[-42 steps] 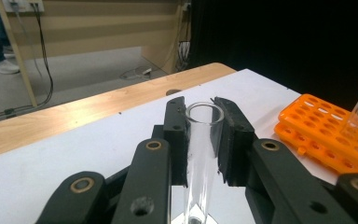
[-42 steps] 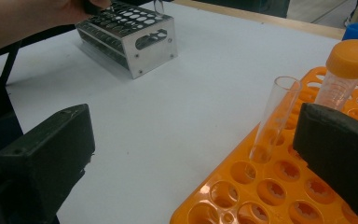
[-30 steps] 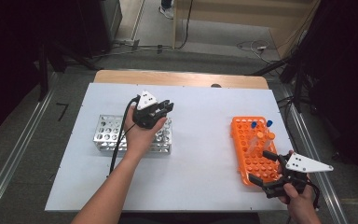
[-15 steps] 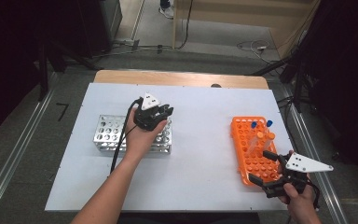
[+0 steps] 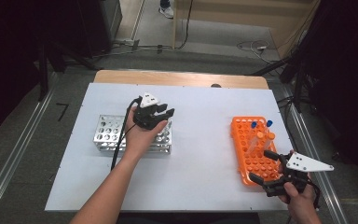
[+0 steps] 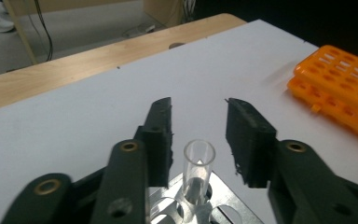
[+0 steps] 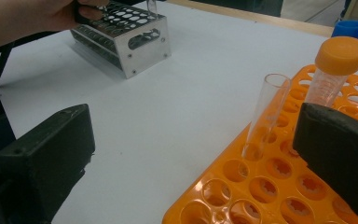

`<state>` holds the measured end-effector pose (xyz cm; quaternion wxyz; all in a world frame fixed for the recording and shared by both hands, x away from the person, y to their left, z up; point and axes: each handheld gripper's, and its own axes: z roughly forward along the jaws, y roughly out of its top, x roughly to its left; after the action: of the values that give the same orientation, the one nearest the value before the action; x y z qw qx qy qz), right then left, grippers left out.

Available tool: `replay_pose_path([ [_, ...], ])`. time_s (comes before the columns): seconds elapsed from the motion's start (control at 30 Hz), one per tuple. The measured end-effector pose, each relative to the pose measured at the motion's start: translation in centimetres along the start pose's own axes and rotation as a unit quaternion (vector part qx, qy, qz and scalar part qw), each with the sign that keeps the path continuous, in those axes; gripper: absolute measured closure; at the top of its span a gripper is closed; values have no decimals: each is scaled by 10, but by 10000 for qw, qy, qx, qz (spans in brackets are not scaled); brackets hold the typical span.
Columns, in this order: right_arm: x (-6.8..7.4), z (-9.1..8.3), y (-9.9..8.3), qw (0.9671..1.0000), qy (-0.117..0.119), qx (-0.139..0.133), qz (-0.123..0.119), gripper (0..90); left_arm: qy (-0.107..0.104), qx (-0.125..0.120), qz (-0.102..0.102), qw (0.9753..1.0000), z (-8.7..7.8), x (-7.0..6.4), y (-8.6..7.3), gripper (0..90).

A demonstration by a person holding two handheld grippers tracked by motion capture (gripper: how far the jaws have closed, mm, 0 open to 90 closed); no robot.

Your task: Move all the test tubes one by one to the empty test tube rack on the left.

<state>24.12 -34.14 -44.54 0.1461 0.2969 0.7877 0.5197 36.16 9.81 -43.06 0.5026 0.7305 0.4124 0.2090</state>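
Item 1: left gripper (image 5: pixel 162 113), held over the right end of the metal tube rack (image 5: pixel 108 133), which sits on the left part of the white table (image 5: pixel 200 107). Jaws spread apart, nothing clamped. In the left gripper view a clear glass test tube (image 6: pixel 198 168) stands upright in a rack hole at that end, between the two jaws w/ a gap on each side, not touched.

Item 2: right gripper (image 5: pixel 265 167), at the near right corner of the table, over the near end of the orange tube rack (image 5: pixel 247 154). Jaws wide apart, nothing gripped. In the right gripper view a 2nd clear test tube (image 7: pixel 265 116) stands tilted in an orange rack hole between the jaws, nearer the right-hand one, apart from both.

Item 3: orange-capped tube (image 7: pixel 333 70), upright in the same rack, just behind the right-hand jaw. Blue cap (image 7: pixel 349 28) behind it, at the far end.

Racks well apart, bare table between.
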Motion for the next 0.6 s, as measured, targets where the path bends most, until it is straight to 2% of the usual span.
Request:
replay_pose_path([
  [0.23,-2,2,0,9999,-34,14,116,0,-311,-414,-231,9984,-21,-3,5,312],
  [0.43,-7,7,1,9992,-183,98,328,0,-475,-629,-250,9966,-43,-10,5,152],
  [0.47,-9,9,1,9986,-272,109,438,37,-503,-653,-234,9963,-47,-11,4,114],
  [0.57,-11,11,1,9982,-294,156,497,47,-575,-642,-186,9961,-59,-17,0,92],
  [0.6,-12,14,0,9977,-358,205,546,77,-582,-640,-179,9961,-63,-18,-2,60],
])
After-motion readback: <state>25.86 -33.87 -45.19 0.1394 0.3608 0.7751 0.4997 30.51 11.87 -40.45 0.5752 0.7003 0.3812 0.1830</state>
